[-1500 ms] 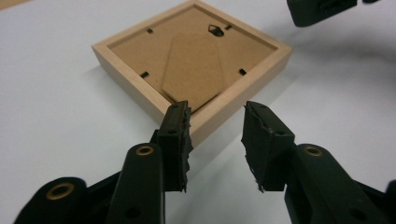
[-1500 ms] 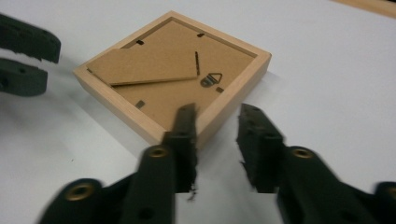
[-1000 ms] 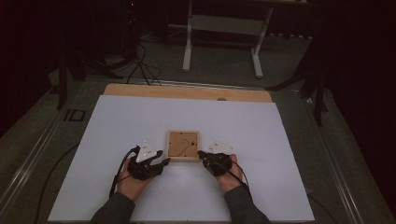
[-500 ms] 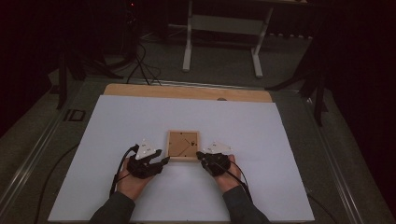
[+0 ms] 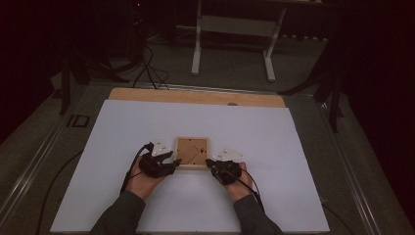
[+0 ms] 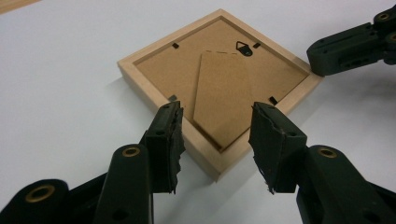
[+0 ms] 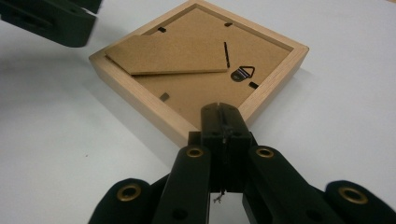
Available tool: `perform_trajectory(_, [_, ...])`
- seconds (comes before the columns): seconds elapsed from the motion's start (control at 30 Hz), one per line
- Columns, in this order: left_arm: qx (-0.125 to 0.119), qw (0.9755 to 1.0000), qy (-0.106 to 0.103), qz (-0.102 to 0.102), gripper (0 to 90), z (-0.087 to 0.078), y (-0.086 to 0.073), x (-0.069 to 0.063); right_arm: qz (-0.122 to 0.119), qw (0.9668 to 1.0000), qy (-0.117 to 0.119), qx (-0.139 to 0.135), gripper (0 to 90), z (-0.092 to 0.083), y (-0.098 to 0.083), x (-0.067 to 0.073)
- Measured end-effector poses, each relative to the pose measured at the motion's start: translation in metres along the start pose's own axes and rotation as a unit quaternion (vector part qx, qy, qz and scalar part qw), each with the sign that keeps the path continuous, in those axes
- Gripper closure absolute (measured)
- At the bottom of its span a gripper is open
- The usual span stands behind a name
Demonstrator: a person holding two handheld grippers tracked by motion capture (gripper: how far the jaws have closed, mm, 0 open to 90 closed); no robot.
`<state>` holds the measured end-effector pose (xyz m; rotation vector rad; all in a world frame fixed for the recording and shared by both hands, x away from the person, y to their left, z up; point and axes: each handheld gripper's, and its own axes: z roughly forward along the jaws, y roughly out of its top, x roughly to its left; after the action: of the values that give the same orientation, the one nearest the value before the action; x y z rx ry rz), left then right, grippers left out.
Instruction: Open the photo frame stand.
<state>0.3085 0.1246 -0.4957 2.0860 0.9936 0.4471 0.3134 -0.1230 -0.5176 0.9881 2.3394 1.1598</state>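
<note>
One wooden picture frame lies face down on the white sheet that covers most of the tabletop, nearer the sheet's near edge than its far edge and roughly midway between its left and right edges. Its cardboard back faces up, with one folded easel stand, one metal hanger and small black retaining tabs showing.

Bare sheet lies open all round the frame: wide to the left and right edges, wide towards the far edge, where a strip of wooden tabletop shows, and narrower towards the near edge, where the two forearms come in.

The left gripper has just been opening its jaws; they stand apart astride the frame's near left corner, pads off the wood. The right gripper has its jaws pressed together, the tip at the frame's near right corner.
</note>
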Motion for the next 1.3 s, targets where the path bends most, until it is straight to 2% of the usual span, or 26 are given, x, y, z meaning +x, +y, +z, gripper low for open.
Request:
perform_trajectory(0.17, [0.014,0.9996,0.001,0.024,52.3,0.011,0.008,-0.003,0.002,1.0,0.001,-0.002,89.9,0.0,-0.001,0.0])
perform_trajectory(0.27, [0.022,0.9993,0.001,0.029,52.4,0.018,0.011,-0.003,0.004,1.0,0.002,-0.004,89.8,0.0,-0.001,-0.001])
perform_trajectory(0.43, [0.032,0.9991,-0.002,0.029,51.6,0.027,0.011,-0.004,0.004,1.0,0.0,-0.006,89.8,0.0,-0.002,0.0])
perform_trajectory(0.53, [0.028,0.9994,-0.006,0.022,51.4,0.029,0.012,-0.004,0.004,1.0,-0.001,-0.007,89.8,0.0,-0.002,0.0])
perform_trajectory(0.87, [0.043,0.9987,-0.008,0.026,49.0,0.036,0.014,-0.006,0.004,1.0,-0.001,-0.007,89.8,0.0,-0.002,0.0])
perform_trajectory(1.0, [0.046,0.9987,-0.01,0.021,48.6,0.037,0.015,-0.005,0.003,1.0,-0.001,-0.007,89.8,0.0,-0.002,0.0])
perform_trajectory(1.1, [0.049,0.9986,-0.018,0.007,48.7,0.038,0.015,-0.003,0.003,1.0,-0.001,-0.007,89.8,0.0,-0.002,0.0])
perform_trajectory(1.3, [0.058,0.998,-0.017,0.016,49.9,0.039,0.017,-0.003,0.005,1.0,0.0,-0.008,89.7,0.0,-0.002,0.0])
